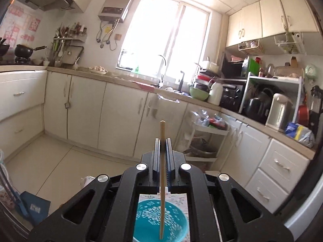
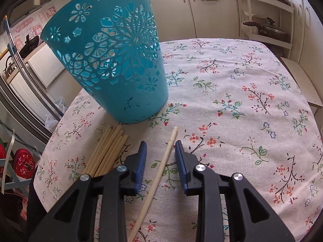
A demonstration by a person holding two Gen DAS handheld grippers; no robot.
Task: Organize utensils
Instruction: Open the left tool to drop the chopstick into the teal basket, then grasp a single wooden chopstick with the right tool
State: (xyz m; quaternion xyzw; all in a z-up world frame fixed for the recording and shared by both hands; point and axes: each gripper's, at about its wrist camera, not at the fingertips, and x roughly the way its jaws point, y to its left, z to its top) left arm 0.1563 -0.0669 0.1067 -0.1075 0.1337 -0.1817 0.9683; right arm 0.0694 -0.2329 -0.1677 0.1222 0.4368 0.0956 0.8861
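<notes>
While the left gripper (image 1: 162, 141) pinches one chopstick (image 1: 162, 181) upright above the teal basket (image 1: 177, 221), the right gripper (image 2: 160, 147) stands spread around a loose chopstick (image 2: 159, 173) on the tablecloth (image 2: 242, 111), with the bundle of chopsticks (image 2: 107, 151) at its nine o'clock.

A white cloth with small printed flowers (image 2: 232, 92) is spread flat over the table. Cream cupboard doors (image 1: 84, 109) are lined up under a long counter. A bright window (image 1: 167, 34) is set above the sink. A grey metal water heater (image 1: 117, 2) is hung on the wall. A black pot (image 1: 23, 50) is placed on the stove. A white kettle (image 1: 215, 93) is stood beside a green bowl (image 1: 198, 93).
</notes>
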